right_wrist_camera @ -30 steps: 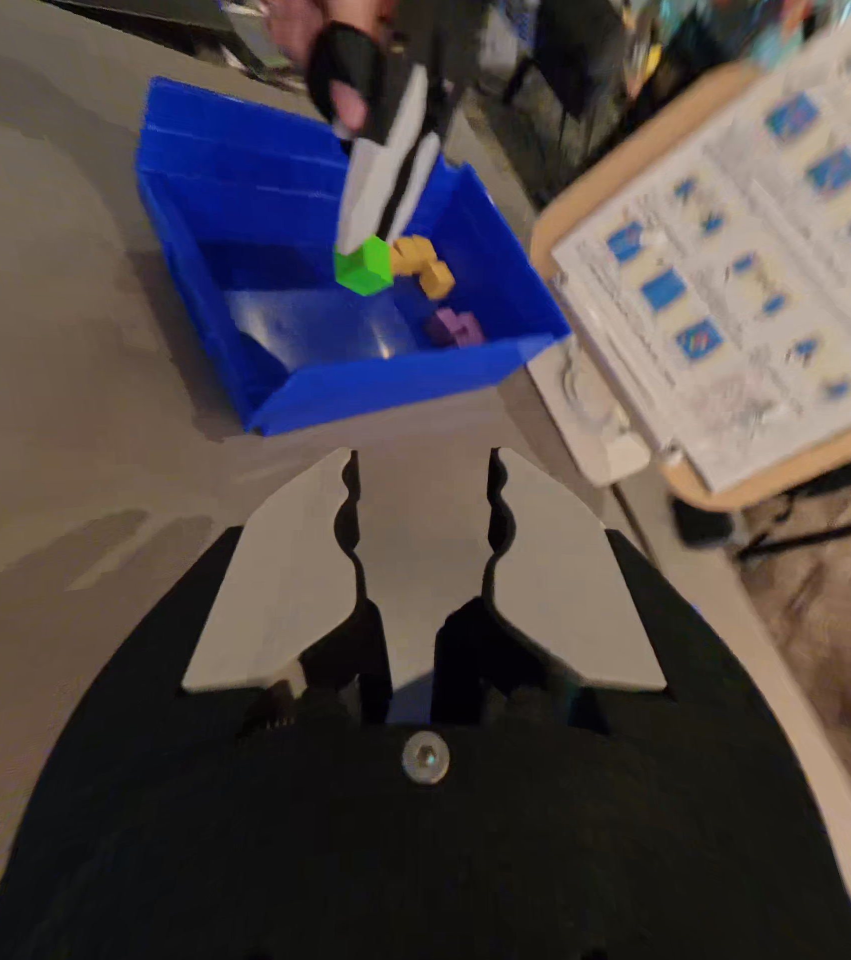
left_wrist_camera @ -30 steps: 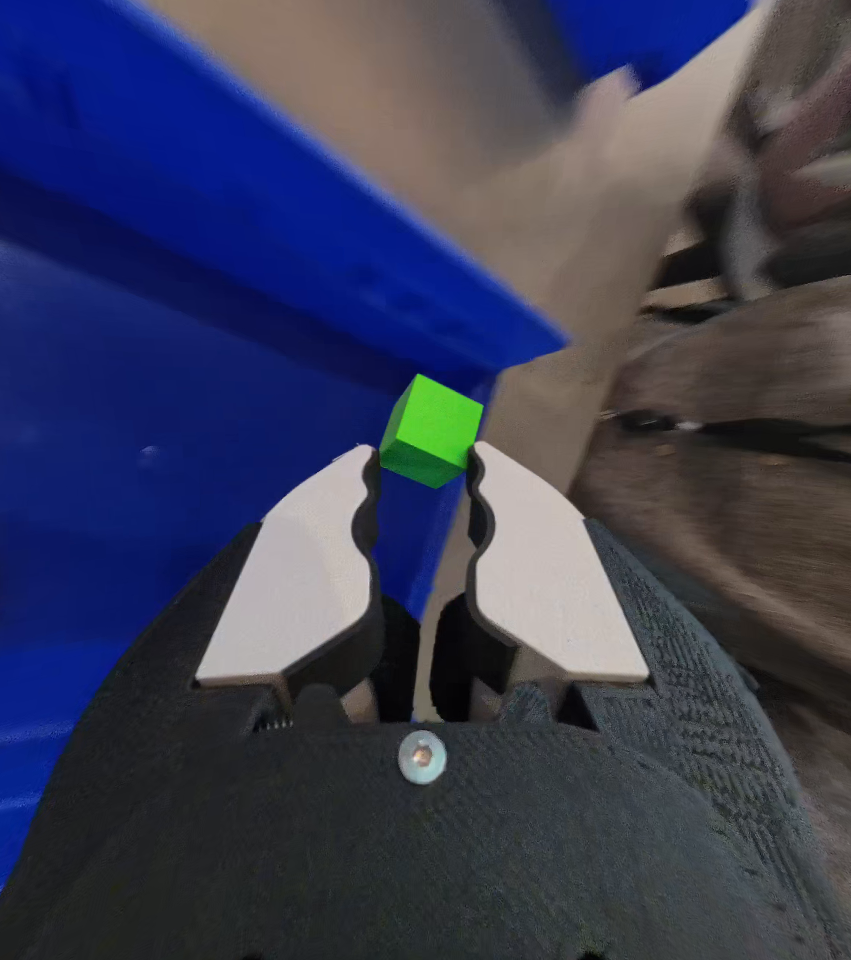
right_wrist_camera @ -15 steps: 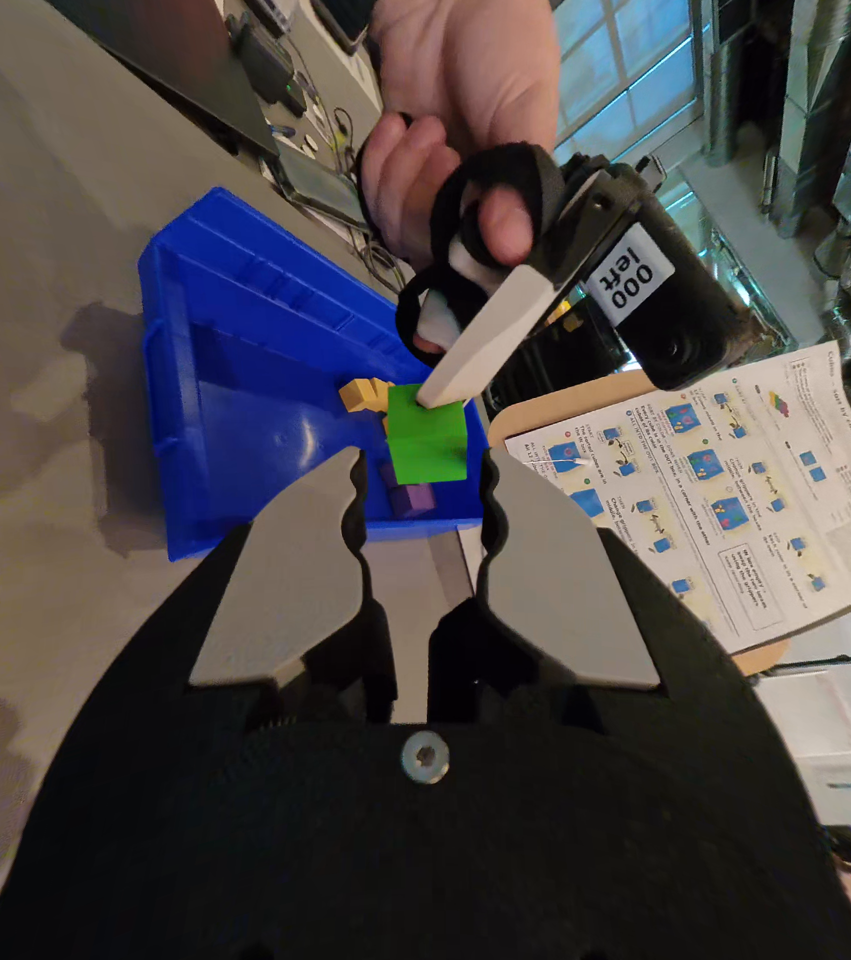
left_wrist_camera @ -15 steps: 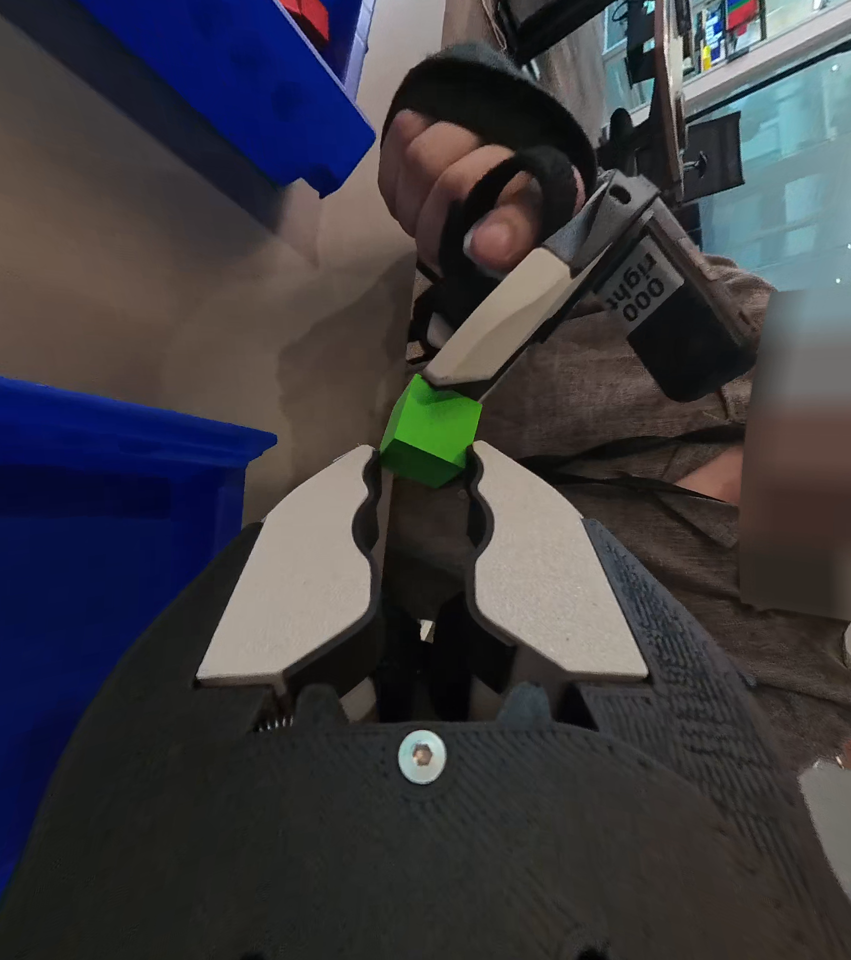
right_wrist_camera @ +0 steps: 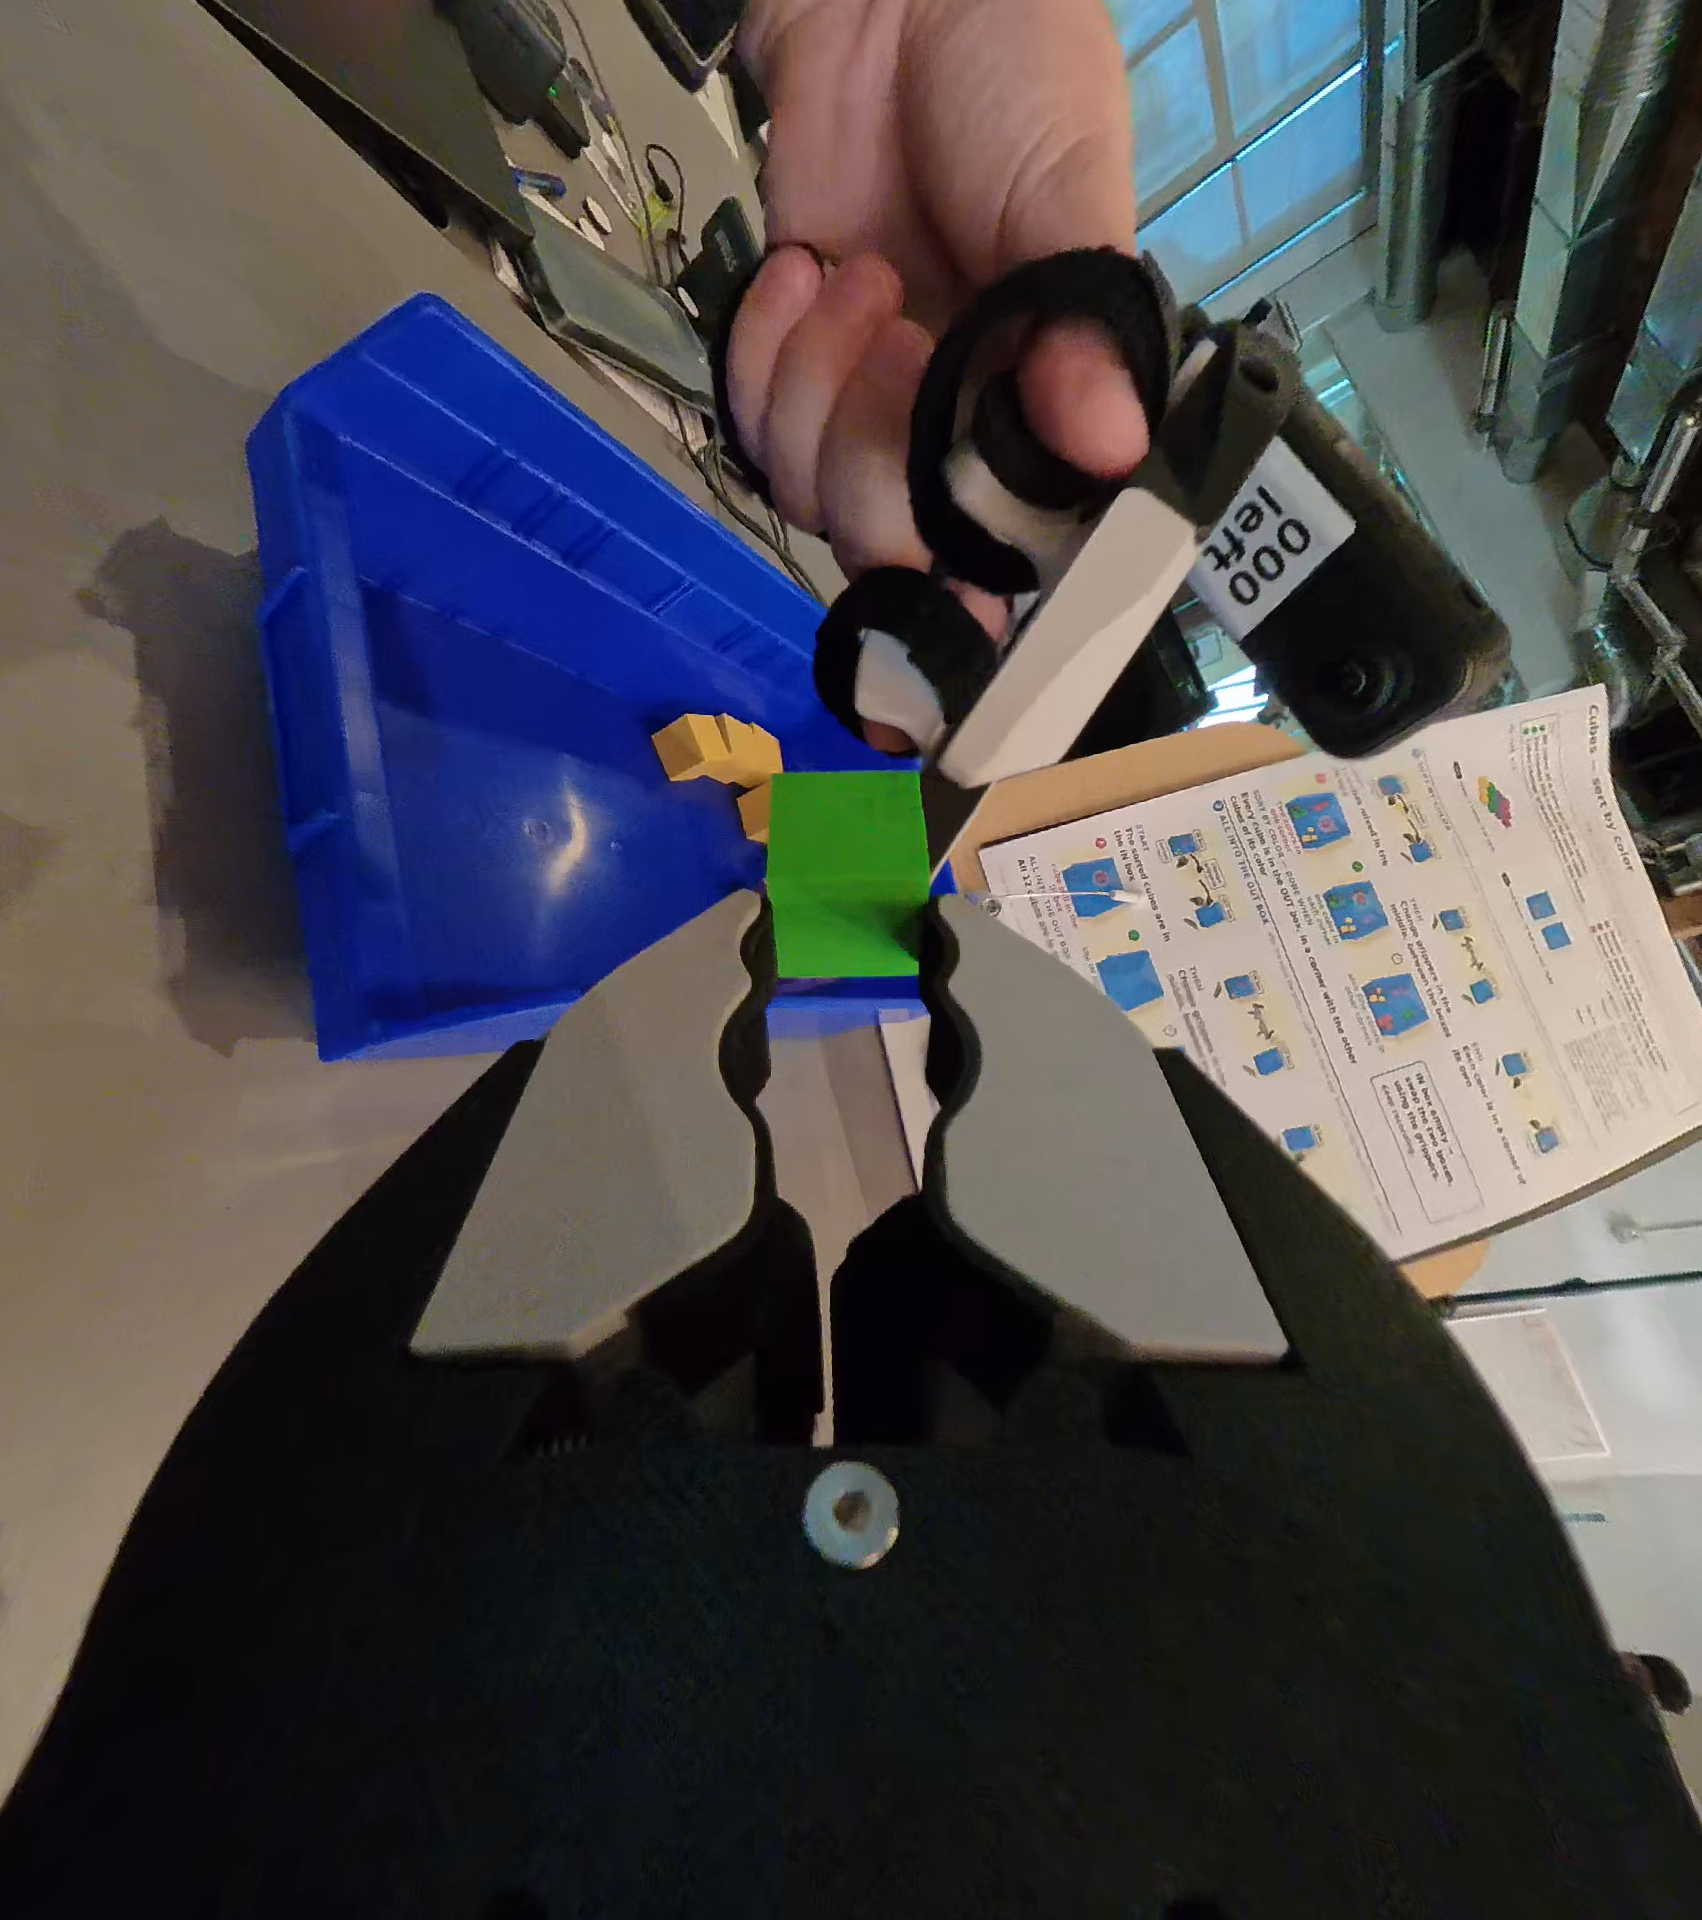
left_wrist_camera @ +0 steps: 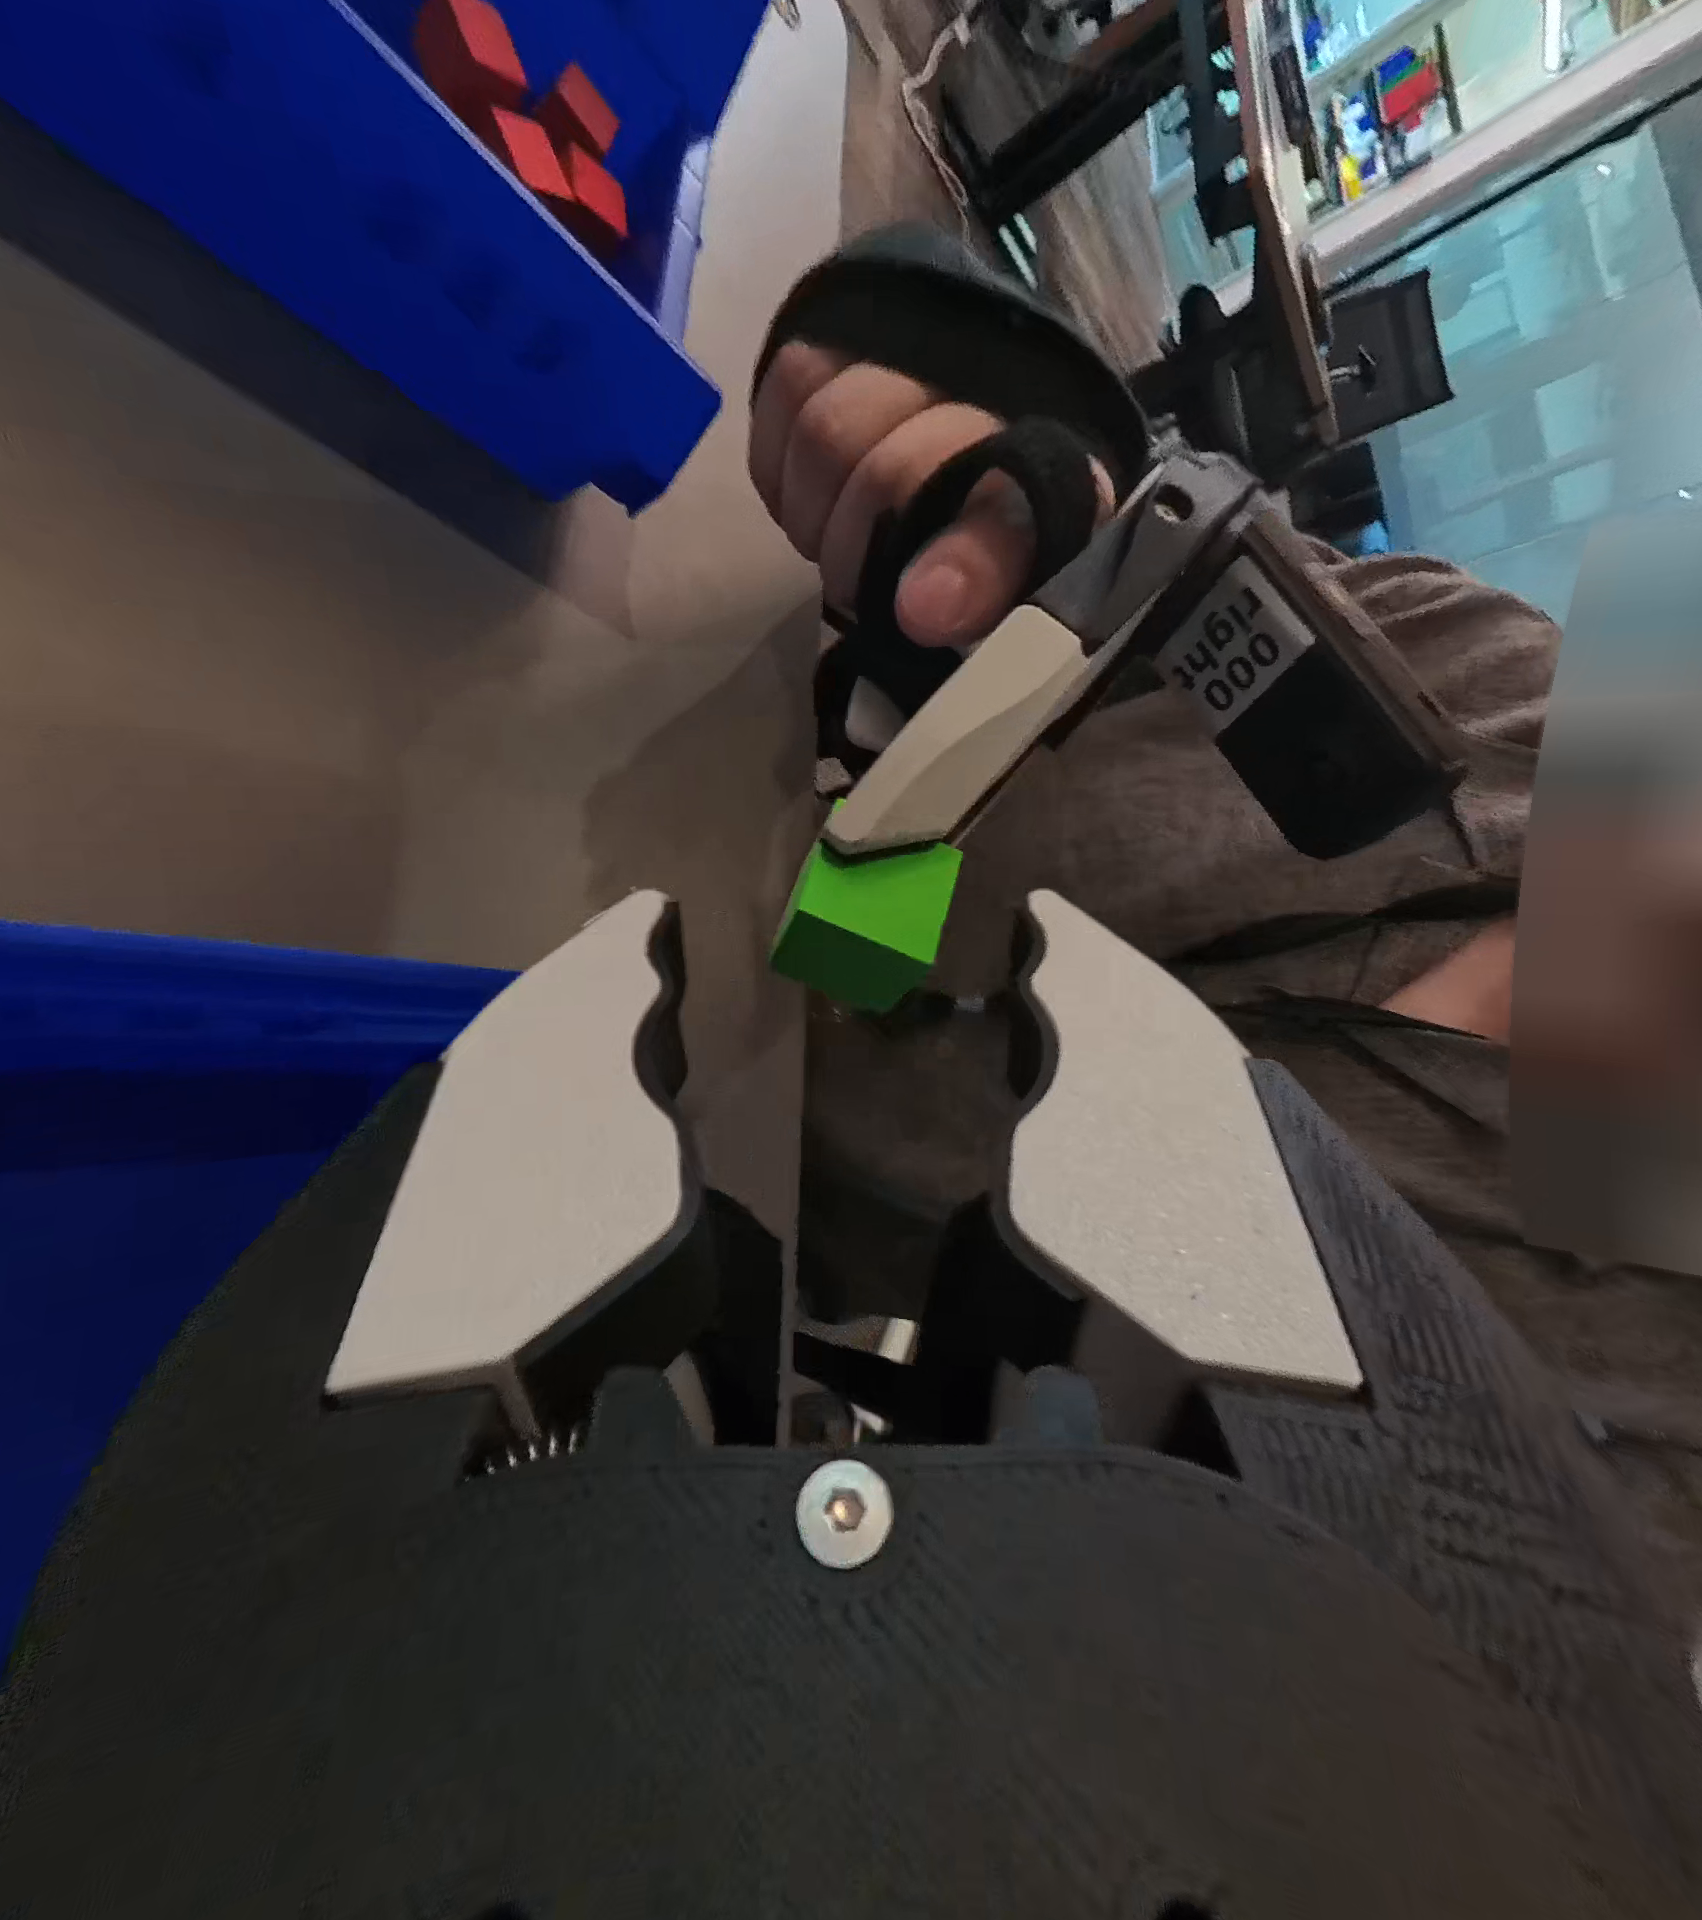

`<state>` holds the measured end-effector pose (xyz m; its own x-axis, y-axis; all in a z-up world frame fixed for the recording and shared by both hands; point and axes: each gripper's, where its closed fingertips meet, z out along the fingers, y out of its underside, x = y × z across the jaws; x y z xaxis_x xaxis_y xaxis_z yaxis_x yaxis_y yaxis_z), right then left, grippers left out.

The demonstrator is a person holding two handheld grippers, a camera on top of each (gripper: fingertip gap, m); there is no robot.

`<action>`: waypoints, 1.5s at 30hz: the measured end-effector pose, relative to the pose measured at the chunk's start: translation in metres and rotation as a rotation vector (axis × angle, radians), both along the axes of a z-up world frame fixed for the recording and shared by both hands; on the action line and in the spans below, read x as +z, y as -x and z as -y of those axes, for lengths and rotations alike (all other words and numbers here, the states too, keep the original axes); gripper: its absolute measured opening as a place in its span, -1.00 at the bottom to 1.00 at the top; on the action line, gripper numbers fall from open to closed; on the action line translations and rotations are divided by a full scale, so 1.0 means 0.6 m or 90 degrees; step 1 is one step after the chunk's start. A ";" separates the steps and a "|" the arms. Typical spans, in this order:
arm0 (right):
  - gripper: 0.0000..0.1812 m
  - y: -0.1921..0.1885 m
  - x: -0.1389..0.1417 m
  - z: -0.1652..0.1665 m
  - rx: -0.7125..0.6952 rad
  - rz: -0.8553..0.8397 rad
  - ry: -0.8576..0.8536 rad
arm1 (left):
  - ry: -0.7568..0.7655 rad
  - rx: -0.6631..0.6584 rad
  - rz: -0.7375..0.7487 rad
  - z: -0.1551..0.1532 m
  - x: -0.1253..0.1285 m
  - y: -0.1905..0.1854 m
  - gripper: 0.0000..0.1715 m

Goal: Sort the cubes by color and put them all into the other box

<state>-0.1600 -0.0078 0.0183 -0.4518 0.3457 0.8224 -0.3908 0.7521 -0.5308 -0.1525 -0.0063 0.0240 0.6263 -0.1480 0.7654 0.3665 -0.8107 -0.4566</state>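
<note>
While the left tool [left_wrist_camera: 845, 935] gapes apart beside it, the right tool [right_wrist_camera: 845, 925] clamps the green cube [right_wrist_camera: 847, 873] above the blue bin [right_wrist_camera: 473, 727].

Glossy plastic bin [right_wrist_camera: 473, 748]; matt green cube [right_wrist_camera: 847, 883].

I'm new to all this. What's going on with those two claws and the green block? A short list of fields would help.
left gripper: open, fingers clear of the block
right gripper: shut on the green cube
cube position: in the air, between both grippers
near blue bin: holds yellow blocks
far blue bin: holds red blocks
beside the near bin: printed sheet on a board
</note>
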 end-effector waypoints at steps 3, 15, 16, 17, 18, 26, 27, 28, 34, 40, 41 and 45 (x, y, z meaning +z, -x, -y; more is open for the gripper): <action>-0.71 -0.008 0.011 -0.024 -0.020 0.013 0.019 | -0.032 0.041 -0.033 -0.007 0.015 0.020 -0.21; -0.71 0.032 -0.062 -0.415 -0.511 0.628 0.250 | -0.104 0.110 -0.275 0.001 0.055 0.015 -0.33; -0.71 0.032 -0.084 -0.430 -0.540 0.678 0.244 | -0.099 0.108 -0.276 0.001 0.051 0.013 -0.33; -0.70 0.034 -0.104 -0.441 -0.563 0.712 0.230 | -0.095 0.108 -0.277 0.001 0.048 0.012 -0.34; -0.70 0.036 -0.123 -0.448 -0.582 0.740 0.211 | -0.090 0.110 -0.278 0.002 0.045 0.012 -0.34; -0.70 0.061 -0.239 -0.468 -0.667 0.874 0.087 | -0.075 0.127 -0.284 0.021 0.043 0.020 -0.39; -0.70 0.065 -0.246 -0.469 -0.671 0.882 0.085 | -0.076 0.128 -0.284 0.023 0.045 0.020 -0.39; -0.70 0.068 -0.252 -0.470 -0.673 0.890 0.084 | -0.077 0.130 -0.285 0.025 0.046 0.021 -0.39; -0.70 0.079 -0.270 -0.475 -0.691 0.908 0.076 | -0.080 0.138 -0.285 0.033 0.049 0.027 -0.39; -0.59 0.087 -0.272 -0.472 -0.685 0.907 0.112 | -0.080 0.139 -0.288 0.036 0.049 0.029 -0.42; -0.55 0.087 -0.271 -0.473 -0.686 0.908 0.115 | -0.081 0.139 -0.287 0.036 0.050 0.029 -0.42; -0.56 0.090 -0.263 -0.473 -0.682 0.899 0.131 | -0.082 0.138 -0.288 0.038 0.051 0.029 -0.44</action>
<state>-0.2138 0.2763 -0.1397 -0.2372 0.9706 -0.0418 0.9670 0.2317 -0.1058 -0.1696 -0.0291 0.0546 0.9172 -0.0532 0.3948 0.2624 -0.6651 -0.6991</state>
